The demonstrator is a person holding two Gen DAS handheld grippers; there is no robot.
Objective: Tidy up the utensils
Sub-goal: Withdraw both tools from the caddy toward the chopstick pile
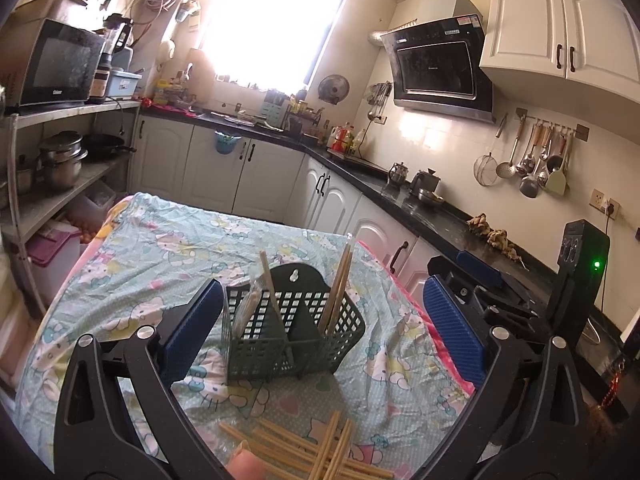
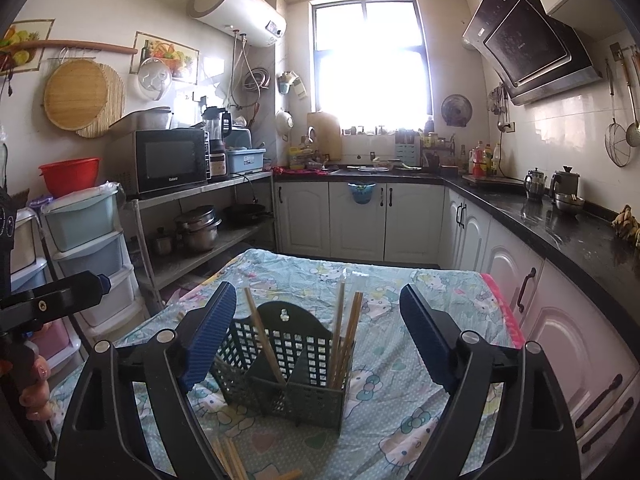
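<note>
- Green plastic mesh makes up the caddy (image 1: 294,328) we see from the left wrist; it stands upright on the cloth (image 1: 152,256) that covers the table, between our two blue pads.
- Our left gripper (image 1: 320,320) is spread wide with nothing between its fingers (image 1: 192,320); the caddy sits in the gap, and we cannot tell whether the left pad touches its mesh wall.
- One chopstick (image 1: 270,288) leans in the caddy's left compartment beside a clear wrapper (image 1: 246,308), and a few more chopsticks (image 1: 340,284) stand tilted in the right compartment.
- Loose chopsticks (image 1: 312,448) lie crossed in a pile on the cloth just below the caddy, near the bottom edge, where a fingertip (image 1: 246,466) shows.
- Our right gripper (image 1: 492,280) shows at the right of this view, over the table's edge, with a green light on its body.

- From the right wrist, the right gripper (image 2: 316,336) is likewise wide apart and holds nothing.
- The caddy (image 2: 288,372) stands on the cloth (image 2: 400,420) between the pads, one stick (image 2: 262,340) leaning at its left and a bunch (image 2: 344,340) upright at its right.
- Ends of the loose pile (image 2: 230,460) show at the bottom edge.
- At the left edge we see part of the left gripper (image 2: 60,292) and the hand (image 2: 36,384) holding it.
</note>
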